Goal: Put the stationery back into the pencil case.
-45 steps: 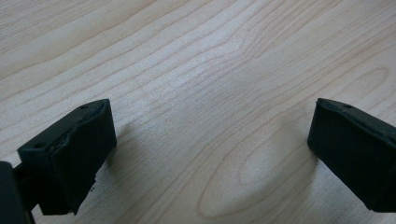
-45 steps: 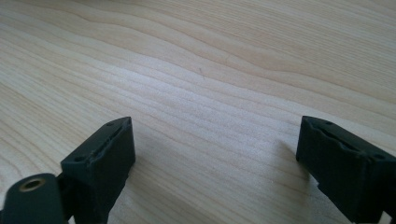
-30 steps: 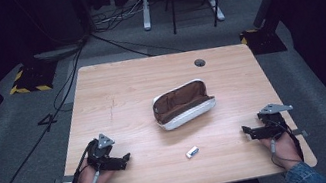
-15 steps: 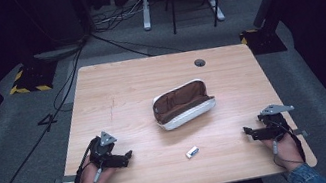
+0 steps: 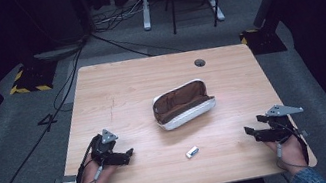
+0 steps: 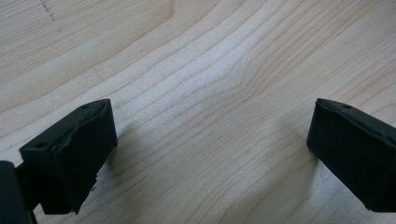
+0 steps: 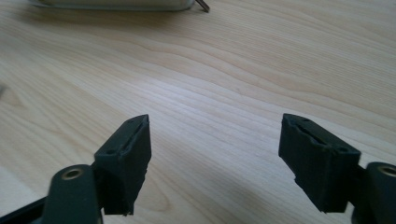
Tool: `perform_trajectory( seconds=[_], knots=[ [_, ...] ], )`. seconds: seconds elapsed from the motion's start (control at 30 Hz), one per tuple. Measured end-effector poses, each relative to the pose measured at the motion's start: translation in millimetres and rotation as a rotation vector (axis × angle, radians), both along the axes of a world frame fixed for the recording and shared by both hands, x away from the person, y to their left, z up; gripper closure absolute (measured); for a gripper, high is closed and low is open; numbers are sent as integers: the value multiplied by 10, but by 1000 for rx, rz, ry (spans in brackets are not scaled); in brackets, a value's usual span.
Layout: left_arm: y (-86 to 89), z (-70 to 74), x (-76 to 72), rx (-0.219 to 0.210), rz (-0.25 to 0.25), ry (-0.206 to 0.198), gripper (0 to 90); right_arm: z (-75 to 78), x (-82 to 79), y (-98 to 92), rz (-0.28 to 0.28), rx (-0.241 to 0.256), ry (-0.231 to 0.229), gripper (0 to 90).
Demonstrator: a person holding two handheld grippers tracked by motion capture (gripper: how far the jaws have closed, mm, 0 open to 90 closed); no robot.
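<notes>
Nothing has shifted: your left gripper and right gripper stay parked, jaws apart and empty; case and eraser sit untouched.

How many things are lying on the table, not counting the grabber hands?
2. An open pouch with a brown lining lies near the middle of the wooden table. A small white object, too small to identify, lies nearer the person, apart from it.
</notes>
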State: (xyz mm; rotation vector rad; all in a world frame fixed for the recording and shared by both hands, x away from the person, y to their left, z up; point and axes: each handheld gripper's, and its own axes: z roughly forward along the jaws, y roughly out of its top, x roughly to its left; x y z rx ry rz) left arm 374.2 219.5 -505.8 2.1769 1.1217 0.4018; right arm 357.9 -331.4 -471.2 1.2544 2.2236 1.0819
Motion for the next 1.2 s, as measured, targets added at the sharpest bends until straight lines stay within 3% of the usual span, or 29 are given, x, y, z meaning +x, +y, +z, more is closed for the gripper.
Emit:
perform_trajectory(
  seconds=[0.3,0.47,0.6,0.77,0.97,1.2],
  knots=[
    [-18,3,14,4,-3,-5,36,111,-99,129,38,13,-16,334],
    [-22,5,5,3,3,-6,45,180,-137,274,115,59,-18,371],
    [-21,5,5,4,2,-7,45,210,-162,357,142,51,-27,387],
    [-24,6,-4,3,9,-7,48,274,-199,528,223,68,-29,437],
    [-30,2,-17,-4,18,-6,48,285,-230,840,324,40,-48,437],
    [-28,1,-42,-2,20,-8,48,271,-229,1123,395,28,-53,421]
  ],
)
